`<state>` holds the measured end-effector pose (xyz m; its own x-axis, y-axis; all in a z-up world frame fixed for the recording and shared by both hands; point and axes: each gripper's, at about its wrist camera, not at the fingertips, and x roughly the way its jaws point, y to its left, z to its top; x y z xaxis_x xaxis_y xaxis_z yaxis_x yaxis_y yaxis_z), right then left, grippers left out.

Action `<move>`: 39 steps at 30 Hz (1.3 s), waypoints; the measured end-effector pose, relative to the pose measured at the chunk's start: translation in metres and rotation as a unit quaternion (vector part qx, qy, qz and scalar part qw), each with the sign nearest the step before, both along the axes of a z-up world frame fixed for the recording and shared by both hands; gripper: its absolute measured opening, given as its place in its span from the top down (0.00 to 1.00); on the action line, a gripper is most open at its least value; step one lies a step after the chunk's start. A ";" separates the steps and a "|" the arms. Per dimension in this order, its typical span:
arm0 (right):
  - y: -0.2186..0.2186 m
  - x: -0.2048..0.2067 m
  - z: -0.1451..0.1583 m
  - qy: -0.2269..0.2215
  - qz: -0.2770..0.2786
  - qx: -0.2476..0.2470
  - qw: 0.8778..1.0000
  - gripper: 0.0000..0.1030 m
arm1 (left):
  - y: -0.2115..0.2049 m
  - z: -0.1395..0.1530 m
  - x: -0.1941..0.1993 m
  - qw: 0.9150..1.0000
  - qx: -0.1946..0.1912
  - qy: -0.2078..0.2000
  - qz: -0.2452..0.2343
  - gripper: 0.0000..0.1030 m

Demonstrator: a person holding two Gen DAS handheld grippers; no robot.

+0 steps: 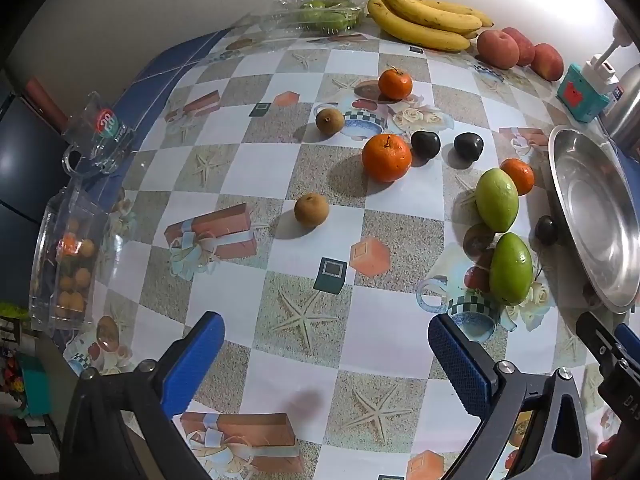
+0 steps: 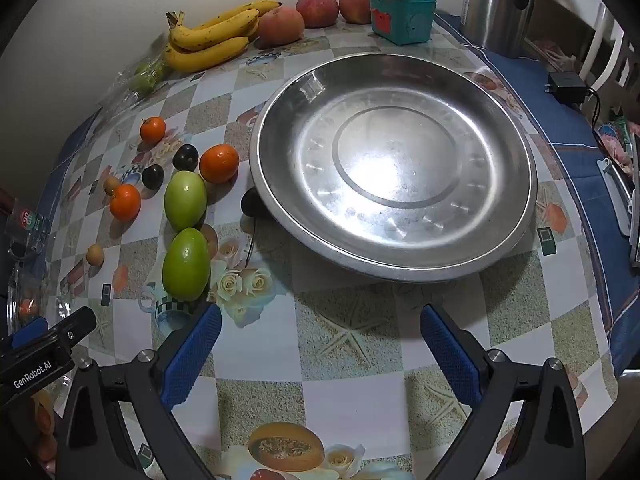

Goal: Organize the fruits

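Observation:
An empty steel plate [image 2: 500,216] sits on the patterned table; it also shows at the right edge of the left wrist view [image 1: 624,240]. Left of it lie two green mangoes [image 2: 186,200] [image 2: 186,264], three oranges [image 1: 387,158], dark plums [image 1: 425,143] and small brown fruits [image 1: 311,209]. One plum [image 2: 250,203] rests against the plate's rim. My left gripper [image 1: 324,356] is open and empty above the table. My right gripper [image 2: 320,344] is open and empty in front of the plate.
Bananas [image 2: 208,38], peaches [image 2: 280,26] and a clear box of green fruit [image 1: 324,14] line the wall. A teal box [image 2: 402,20] and a steel kettle [image 2: 500,4] stand behind the plate. A glass mug [image 1: 96,140] and a clear container [image 1: 68,264] sit at the left edge.

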<state>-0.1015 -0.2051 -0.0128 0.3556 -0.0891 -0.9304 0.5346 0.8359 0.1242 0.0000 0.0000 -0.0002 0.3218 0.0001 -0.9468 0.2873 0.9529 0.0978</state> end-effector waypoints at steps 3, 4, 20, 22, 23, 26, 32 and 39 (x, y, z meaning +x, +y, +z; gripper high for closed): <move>0.000 0.000 -0.001 0.000 -0.001 0.001 1.000 0.03 | -0.001 -0.001 -0.001 1.000 0.004 0.009 0.003 0.00; 0.000 0.000 -0.001 0.001 -0.001 0.001 1.000 0.03 | -0.001 -0.001 -0.001 1.000 0.003 0.010 0.004 0.00; 0.001 -0.001 -0.002 0.003 -0.003 0.003 1.000 0.03 | 0.002 -0.006 0.001 1.000 -0.003 -0.001 0.010 0.00; 0.000 -0.001 -0.002 0.003 -0.003 0.003 1.000 0.03 | 0.003 -0.006 0.002 1.000 -0.006 -0.004 0.010 0.00; 0.001 -0.001 -0.003 0.003 -0.003 0.003 1.000 0.03 | 0.002 -0.006 0.002 1.000 -0.007 -0.006 0.011 0.00; 0.000 -0.001 -0.003 0.004 -0.003 0.004 1.000 0.03 | 0.003 -0.006 0.003 1.000 -0.009 -0.014 0.011 0.00; 0.000 -0.001 -0.004 0.005 -0.003 0.004 1.000 0.03 | 0.003 -0.007 0.005 1.000 -0.007 -0.010 0.012 0.00; 0.000 0.000 -0.004 0.005 -0.003 0.005 1.000 0.03 | 0.005 -0.009 0.006 1.000 -0.012 -0.004 0.013 0.00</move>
